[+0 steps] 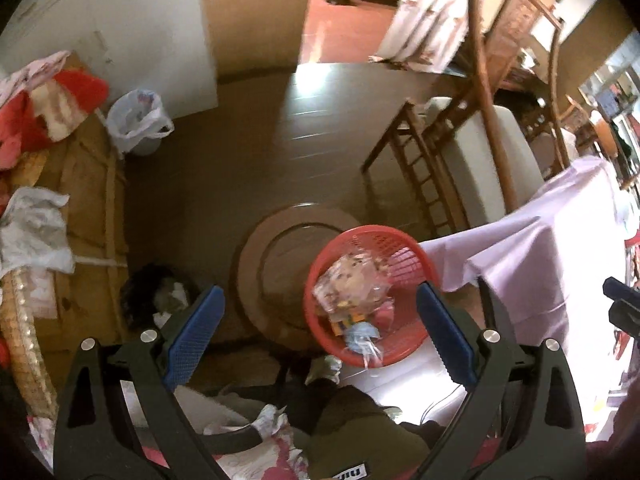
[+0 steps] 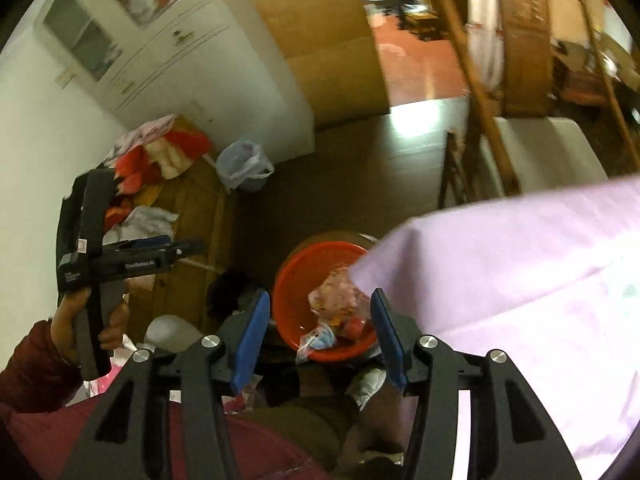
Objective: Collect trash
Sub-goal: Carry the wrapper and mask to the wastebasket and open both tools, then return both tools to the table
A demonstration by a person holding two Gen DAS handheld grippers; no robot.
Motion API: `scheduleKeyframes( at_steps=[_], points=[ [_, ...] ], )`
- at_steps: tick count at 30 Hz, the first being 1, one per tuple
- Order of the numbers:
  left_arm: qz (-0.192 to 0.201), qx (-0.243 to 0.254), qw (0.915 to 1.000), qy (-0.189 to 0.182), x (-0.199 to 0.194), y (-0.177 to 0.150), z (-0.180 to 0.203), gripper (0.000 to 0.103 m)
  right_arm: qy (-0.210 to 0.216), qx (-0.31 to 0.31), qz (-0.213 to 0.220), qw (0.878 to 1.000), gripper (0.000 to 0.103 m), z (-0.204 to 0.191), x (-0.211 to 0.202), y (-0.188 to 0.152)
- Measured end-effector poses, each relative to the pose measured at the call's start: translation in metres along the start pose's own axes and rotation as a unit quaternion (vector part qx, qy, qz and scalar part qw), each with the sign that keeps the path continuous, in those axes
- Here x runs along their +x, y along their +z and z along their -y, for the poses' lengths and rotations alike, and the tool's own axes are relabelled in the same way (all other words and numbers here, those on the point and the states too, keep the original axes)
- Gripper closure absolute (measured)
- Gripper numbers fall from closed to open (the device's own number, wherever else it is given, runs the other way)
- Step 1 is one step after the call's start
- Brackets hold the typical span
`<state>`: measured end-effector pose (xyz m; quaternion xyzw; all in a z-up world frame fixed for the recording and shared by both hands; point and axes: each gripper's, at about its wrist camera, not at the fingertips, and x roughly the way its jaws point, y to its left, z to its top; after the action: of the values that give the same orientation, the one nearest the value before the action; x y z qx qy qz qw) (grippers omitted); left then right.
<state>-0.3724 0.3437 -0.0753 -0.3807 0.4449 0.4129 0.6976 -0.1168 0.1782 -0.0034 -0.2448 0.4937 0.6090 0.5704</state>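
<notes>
A red mesh basket (image 1: 394,248) stands on the floor beside a table draped in lilac cloth (image 1: 532,264). It holds trash: a crumpled clear wrapper (image 1: 352,284) and a light blue scrap (image 1: 362,338). My left gripper (image 1: 320,320) is open and empty, high above the basket. The basket also shows in the right wrist view (image 2: 304,276), with the wrapper (image 2: 338,294) inside. My right gripper (image 2: 320,330) is open and empty above it. The left gripper's body (image 2: 120,266) shows at the left, held in a hand.
A round wooden board (image 1: 280,256) lies on the floor by the basket. A white plastic bag (image 1: 136,118) stands near a wooden chest (image 1: 88,208) piled with clothes. A wooden chair (image 1: 452,152) stands on the right. A white cabinet (image 2: 168,52) is at the back.
</notes>
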Motion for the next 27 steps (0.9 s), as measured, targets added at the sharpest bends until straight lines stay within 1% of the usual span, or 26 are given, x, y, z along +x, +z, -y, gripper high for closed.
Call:
scheduleKeyframes(
  at_steps=[3,4,6,7,12,15,19,21,22,24,25,27],
  points=[
    [-0.001,0.036,0.9993,-0.012,0.005,0.009,0.027,0.010,-0.012,0.039,0.014,0.999,0.050,0.022,-0.014,-0.013],
    [-0.001,0.056,0.9983,-0.017,0.007,0.012,0.041,0.010,-0.017,0.050,0.019,0.998,0.050,0.030,-0.019,-0.018],
    [-0.001,0.080,0.9965,-0.025,0.008,0.016,0.058,0.010,-0.028,0.079,0.032,0.996,0.048,0.046,-0.031,-0.029],
    [0.000,0.097,0.9947,-0.031,0.009,0.018,0.072,0.010,-0.033,0.091,0.038,0.995,0.048,0.052,-0.036,-0.034],
    [0.003,0.156,0.9863,-0.054,0.009,0.023,0.122,0.010,-0.056,0.156,0.069,0.984,0.047,0.085,-0.061,-0.069],
    [0.008,0.194,0.9787,-0.068,0.007,0.025,0.155,0.010,-0.074,0.192,0.094,0.974,0.047,0.101,-0.081,-0.092],
    [0.013,0.241,0.9659,-0.094,0.006,0.025,0.204,0.010,-0.097,0.233,0.124,0.960,0.046,0.121,-0.105,-0.123],
    [0.010,0.262,0.9589,-0.108,0.007,0.023,0.228,0.010,-0.111,0.262,0.141,0.948,0.046,0.130,-0.119,-0.144],
    [0.008,0.280,0.9532,-0.115,0.008,0.020,0.246,0.010,-0.116,0.273,0.146,0.944,0.046,0.135,-0.124,-0.153],
    [0.005,0.302,0.9454,-0.122,0.009,0.014,0.268,0.010,-0.127,0.304,0.161,0.930,0.045,0.145,-0.137,-0.177],
    [0.003,0.320,0.9386,-0.128,0.010,0.008,0.286,0.010,-0.130,0.315,0.165,0.926,0.045,0.149,-0.141,-0.185],
    [-0.002,0.342,0.9301,-0.135,0.011,-0.001,0.307,0.010,-0.137,0.349,0.175,0.910,0.045,0.159,-0.151,-0.212]
  ],
)
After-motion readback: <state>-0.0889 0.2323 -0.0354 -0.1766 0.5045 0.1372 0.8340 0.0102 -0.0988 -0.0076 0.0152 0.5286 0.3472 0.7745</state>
